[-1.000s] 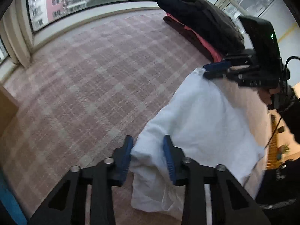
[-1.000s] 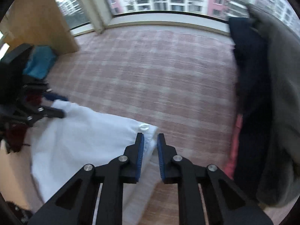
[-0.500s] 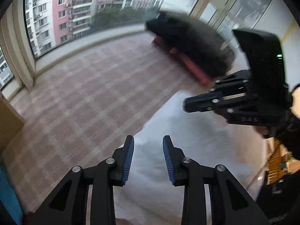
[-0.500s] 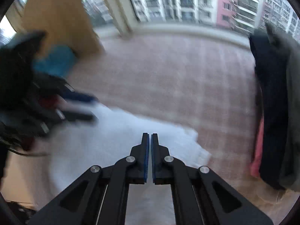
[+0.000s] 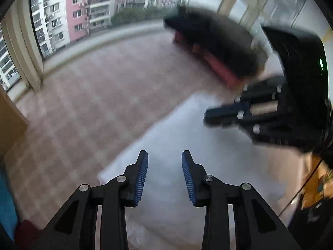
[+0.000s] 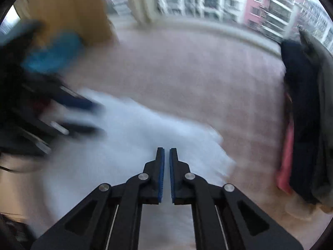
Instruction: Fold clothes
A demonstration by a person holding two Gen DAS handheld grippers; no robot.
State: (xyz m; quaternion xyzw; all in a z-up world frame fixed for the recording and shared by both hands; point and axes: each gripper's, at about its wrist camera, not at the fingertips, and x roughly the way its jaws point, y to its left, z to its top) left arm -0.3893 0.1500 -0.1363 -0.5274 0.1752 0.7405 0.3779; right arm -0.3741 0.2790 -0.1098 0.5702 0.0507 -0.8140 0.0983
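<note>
A white garment (image 5: 208, 156) lies spread on the pink checked bedcover (image 5: 93, 104). My left gripper (image 5: 164, 158) hovers over its near left part; the jaws are closing, with nothing between them and the cloth beneath. In the same view my right gripper (image 5: 208, 116) hangs above the garment's far right side, fingers together. From the right wrist view, the right gripper (image 6: 167, 152) is shut and empty above the white garment (image 6: 129, 137). The left gripper (image 6: 89, 116) shows there as a blur at the left.
A pile of dark clothes over a red one (image 5: 214, 43) lies at the bed's far right, also visible as the dark pile (image 6: 301, 114). A wooden cabinet (image 6: 68, 10) and a blue item (image 6: 52, 54) stand left. Windows run behind the bed.
A second ago both grippers had the white garment's edge between their jaws. Both have since let go and pulled away, and the garment now lies flat below them.
</note>
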